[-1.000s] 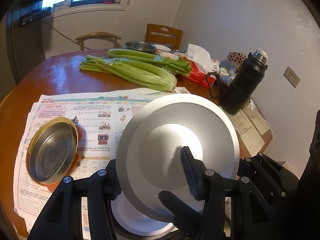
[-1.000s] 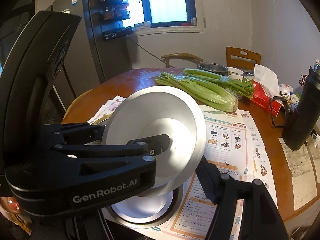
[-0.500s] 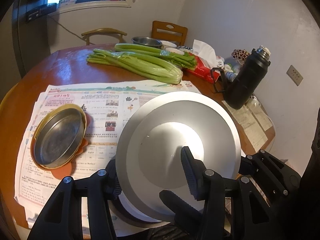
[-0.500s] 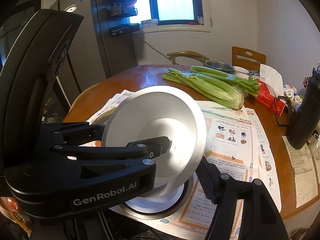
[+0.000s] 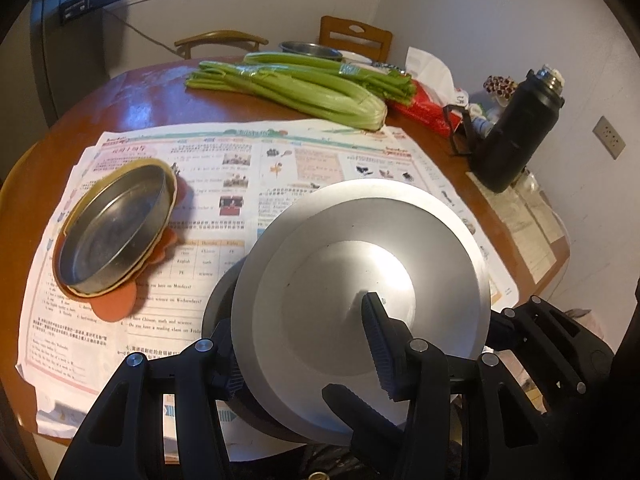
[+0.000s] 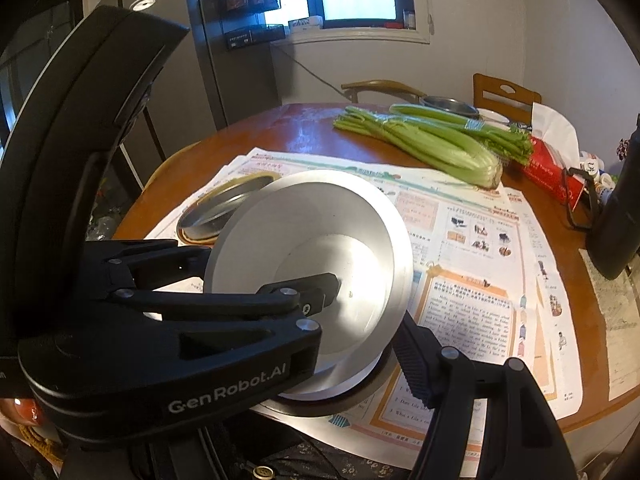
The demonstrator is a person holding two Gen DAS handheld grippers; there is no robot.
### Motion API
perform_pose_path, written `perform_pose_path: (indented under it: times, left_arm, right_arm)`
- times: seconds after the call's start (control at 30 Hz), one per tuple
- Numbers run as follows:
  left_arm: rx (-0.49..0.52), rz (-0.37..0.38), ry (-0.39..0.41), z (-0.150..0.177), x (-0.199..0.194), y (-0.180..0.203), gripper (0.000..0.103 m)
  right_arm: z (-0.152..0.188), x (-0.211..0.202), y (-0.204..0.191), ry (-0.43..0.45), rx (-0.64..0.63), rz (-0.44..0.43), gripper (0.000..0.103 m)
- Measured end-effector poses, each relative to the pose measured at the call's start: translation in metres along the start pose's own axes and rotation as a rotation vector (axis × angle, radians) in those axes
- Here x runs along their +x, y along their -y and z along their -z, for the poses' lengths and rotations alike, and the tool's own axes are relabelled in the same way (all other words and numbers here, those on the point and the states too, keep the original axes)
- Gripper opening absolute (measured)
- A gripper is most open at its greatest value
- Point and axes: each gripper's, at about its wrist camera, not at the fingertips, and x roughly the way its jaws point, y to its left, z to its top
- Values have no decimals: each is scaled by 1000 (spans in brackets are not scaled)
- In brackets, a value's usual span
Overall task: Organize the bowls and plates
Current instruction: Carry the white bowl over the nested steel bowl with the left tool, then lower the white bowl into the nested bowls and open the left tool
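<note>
Left wrist view: my left tongs (image 5: pixel 308 344) are clamped on the near rim of a white bowl (image 5: pixel 360 280); one finger (image 5: pixel 380 344) lies inside the bowl and the other sits outside, under the rim. The bowl is tilted, with its open face turned toward the camera. Beneath it, at the near edge of the worktop (image 5: pixel 132 96), a dark-rimmed plate (image 5: pixel 220 312) shows partly. I cannot tell whether the bowl touches the plate.

Right wrist view: my right tongs (image 6: pixel 372 316) grip the same bowl (image 6: pixel 320 240) on the opposite rim. The ribbed finger (image 6: pixel 416 360) is pressed against the outside, the other reaches in. The left tongs' body (image 6: pixel 160 320) fills the left of this view.

A newspaper (image 5: pixel 320 152) covers the near half of the worktop, under the plate. A shallow metal dish (image 5: pixel 112 228) rests on an orange mat (image 5: pixel 120 304) near the left edge of the newspaper, well apart from the bowl. Celery (image 5: pixel 304 88) lies across the far side of the worktop. A red tissue pack (image 5: pixel 424 112) lies just beside the celery, and a black flask (image 5: pixel 516 132) stands at the right edge.
</note>
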Motion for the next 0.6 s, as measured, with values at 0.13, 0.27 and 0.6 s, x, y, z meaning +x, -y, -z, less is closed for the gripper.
perform_pose_path:
  times: [0.13,0.27,0.6]
  left_arm:
    - [3,-23,-9,5,6,-1,52]
    - [5,-31,-18,8,9,-1,52]
    - [25,-55,-15,9,14,-3,52]
  right_arm:
    - [5,5,-1,-15,-4,-7,70]
    - [8,8,-1,-28,-5,-8,70]
    - [11,17,-2,-43,-7,-20,70]
